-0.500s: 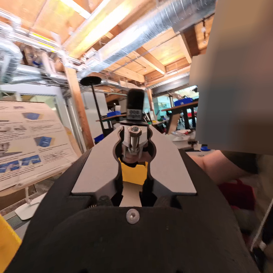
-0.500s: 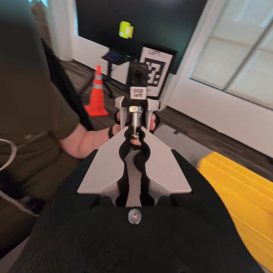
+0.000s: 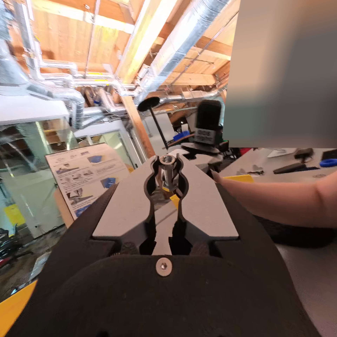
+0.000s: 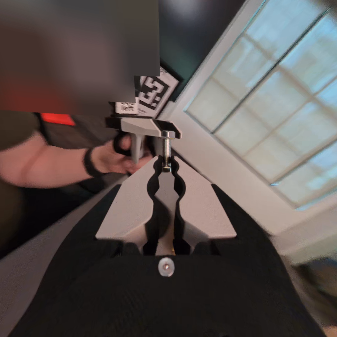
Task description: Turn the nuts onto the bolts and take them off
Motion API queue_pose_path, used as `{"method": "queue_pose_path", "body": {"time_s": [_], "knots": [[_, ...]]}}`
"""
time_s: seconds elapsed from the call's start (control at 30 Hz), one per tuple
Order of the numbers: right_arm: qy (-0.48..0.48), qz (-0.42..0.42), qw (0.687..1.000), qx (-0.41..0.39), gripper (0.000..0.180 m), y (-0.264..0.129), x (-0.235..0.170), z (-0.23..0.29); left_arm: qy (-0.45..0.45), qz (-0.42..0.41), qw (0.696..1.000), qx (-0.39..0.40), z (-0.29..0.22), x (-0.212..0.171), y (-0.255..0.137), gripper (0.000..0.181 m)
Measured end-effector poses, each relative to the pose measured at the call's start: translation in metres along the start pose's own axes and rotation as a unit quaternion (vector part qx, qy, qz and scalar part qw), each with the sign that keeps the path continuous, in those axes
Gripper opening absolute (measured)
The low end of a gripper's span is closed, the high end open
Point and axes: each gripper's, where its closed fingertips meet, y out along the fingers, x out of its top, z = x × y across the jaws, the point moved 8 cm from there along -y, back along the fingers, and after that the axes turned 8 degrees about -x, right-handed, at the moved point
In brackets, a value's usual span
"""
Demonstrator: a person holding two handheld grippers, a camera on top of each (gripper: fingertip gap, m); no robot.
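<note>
Left gripper (image 3: 167, 158), clamped on the nut (image 3: 167, 161) at the bolt's (image 3: 167, 174) threaded end, should hold steady while the right gripper (image 4: 166, 161), closed on what looks like the bolt's head, turns squarely about the shaft, lest threads bind.

Bolt (image 3: 167, 176) and nut (image 3: 167, 160) – shiny threaded metal; left hand-held gripper (image 3: 167, 161) – matt grey plastic, black pads.
</note>
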Motion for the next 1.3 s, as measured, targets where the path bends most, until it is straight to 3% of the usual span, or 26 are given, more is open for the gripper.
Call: {"method": "queue_pose_path", "body": {"time_s": [0.2, 0.5, 0.7, 0.87, 0.97, 1.07, 1.17, 1.3], "knots": [[-0.197, 0.031, 0.964, -0.175, 0.008, 0.007, 0.01, 0.011, -0.069, -0.053, 0.993, 0.082, 0.006, 0.004, 0.003, 0.016], [-0.314, 0.119, 0.905, -0.261, 0.008, 0.021, -0.006, 0.014, -0.18, -0.095, 0.961, 0.189, 0.028, -0.012, -0.011, 0.016], [-0.271, 0.152, 0.92, -0.238, 0.008, 0.02, -0.02, 0.003, -0.2, -0.106, 0.956, 0.185, 0.037, -0.013, -0.018, 0.017], [-0.166, 0.239, 0.935, -0.201, 0.008, 0.002, -0.028, -0.027, -0.209, -0.087, 0.958, 0.176, 0.041, -0.015, -0.022, 0.016], [-0.075, 0.358, 0.919, -0.144, 0.008, -0.032, -0.041, -0.047, -0.208, -0.081, 0.96, 0.169, 0.04, -0.017, -0.023, 0.016], [0.054, 0.496, 0.862, -0.096, 0.008, -0.103, -0.059, -0.057, -0.205, -0.069, 0.963, 0.164, 0.039, -0.017, -0.023, 0.017], [0.166, 0.543, 0.813, -0.128, 0.008, -0.182, -0.073, -0.064, -0.2, -0.06, 0.966, 0.152, 0.037, -0.014, -0.021, 0.016], [0.257, 0.548, 0.757, -0.246, 0.008, -0.27, -0.096, -0.077, -0.183, -0.045, 0.969, 0.156, 0.038, -0.014, -0.021, 0.017]]}}
